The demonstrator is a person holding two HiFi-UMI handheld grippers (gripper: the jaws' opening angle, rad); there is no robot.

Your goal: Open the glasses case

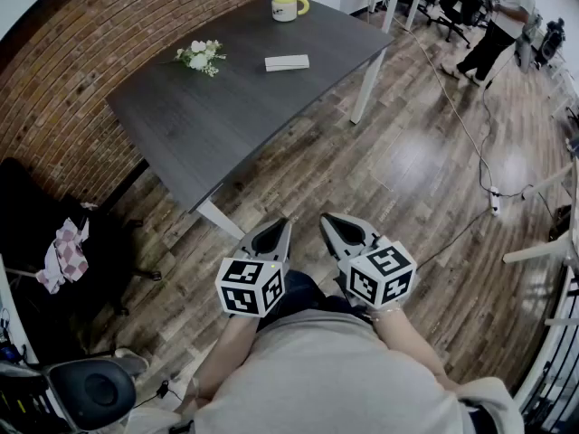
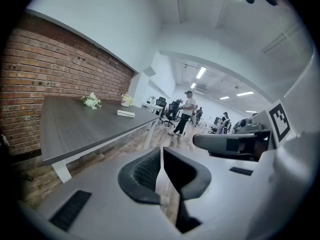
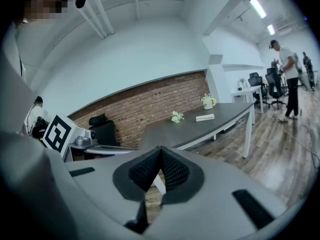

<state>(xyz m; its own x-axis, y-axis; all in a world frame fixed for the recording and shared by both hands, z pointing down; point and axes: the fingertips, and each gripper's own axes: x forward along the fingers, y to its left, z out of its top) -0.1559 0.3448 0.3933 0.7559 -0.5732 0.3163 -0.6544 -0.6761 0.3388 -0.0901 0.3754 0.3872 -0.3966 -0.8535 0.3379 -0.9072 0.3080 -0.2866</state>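
Grey-padded left gripper and right gripper, both clenched on nothing, hang well short of the dark table. Past the table's middle, right of the flowers and nearer than the mug, lies the pale glasses case. It is probably light, rigid and smooth, best pinned at its base while the lid edge is lifted.

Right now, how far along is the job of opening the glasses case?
Nothing looks done yet: the glasses case lies apparently closed on the table. Nothing is in hand: left gripper and right gripper are shut, empty, well short of the table. Approaching, gripping and opening remain.
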